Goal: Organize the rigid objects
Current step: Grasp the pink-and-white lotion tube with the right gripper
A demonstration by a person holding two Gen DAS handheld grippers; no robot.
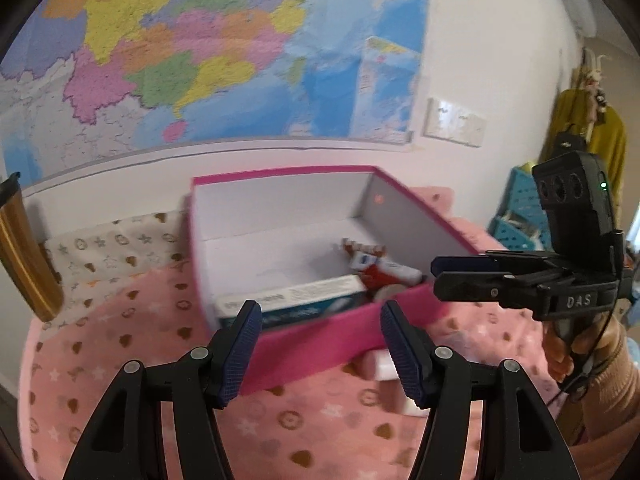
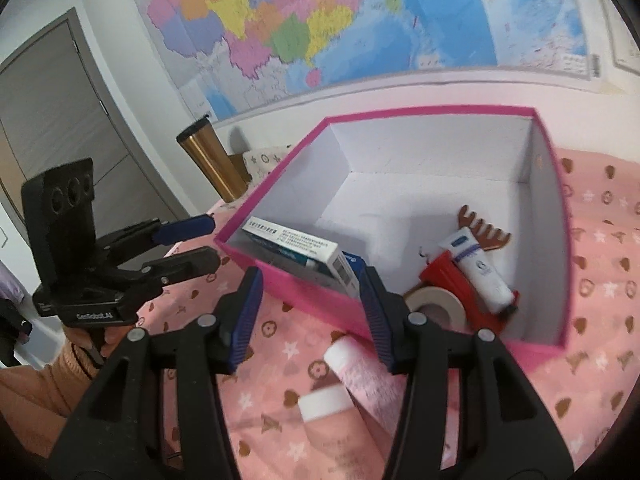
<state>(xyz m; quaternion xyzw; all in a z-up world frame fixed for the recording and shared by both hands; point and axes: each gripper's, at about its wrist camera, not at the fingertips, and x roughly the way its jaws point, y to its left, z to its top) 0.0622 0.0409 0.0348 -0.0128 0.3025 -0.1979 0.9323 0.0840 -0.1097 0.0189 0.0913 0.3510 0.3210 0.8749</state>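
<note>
Pink box (image 2: pixel 304 288); "DAS" on right tool (image 1: pixel 436 276).

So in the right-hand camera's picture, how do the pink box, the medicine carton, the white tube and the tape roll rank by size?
Largest to smallest as they look:
1. pink box
2. medicine carton
3. white tube and tape roll, too alike to rank; the roll is partly hidden.

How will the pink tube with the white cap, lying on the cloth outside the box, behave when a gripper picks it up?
The pink tube looks round, so a nudge may roll it across the pink cloth. Its smooth surface could slip between the pads. It probably weighs little and may dent if it is squeezed hard.
</note>
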